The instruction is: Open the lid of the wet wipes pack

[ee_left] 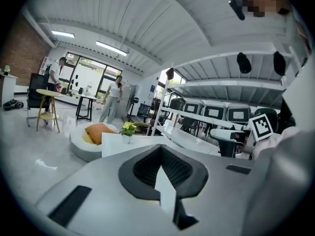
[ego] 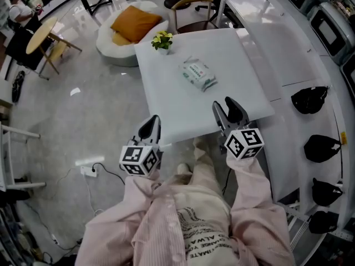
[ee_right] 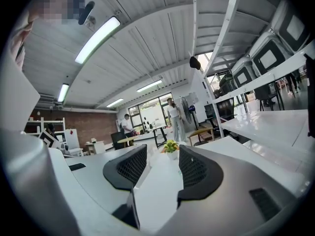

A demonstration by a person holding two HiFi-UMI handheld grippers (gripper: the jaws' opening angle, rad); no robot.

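The wet wipes pack (ego: 198,75) lies flat on the white square table (ego: 166,104), right of its middle, with its lid down. Both grippers hover at the table's near edge, well short of the pack. My left gripper (ego: 150,128) sits by the near left corner with its jaws together and nothing in them. My right gripper (ego: 228,113) is over the near right edge, open and empty. In the left gripper view the left gripper (ee_left: 162,156) points past the table. The right gripper (ee_right: 162,168) looks along the tabletop in the right gripper view.
A small potted plant (ego: 162,40) stands at the table's far left corner. Beyond it are a round floor cushion with an orange pillow (ego: 133,25) and a chair (ego: 191,7). White shelving with black bags (ego: 309,100) runs along the right. A power strip (ego: 89,170) lies on the floor.
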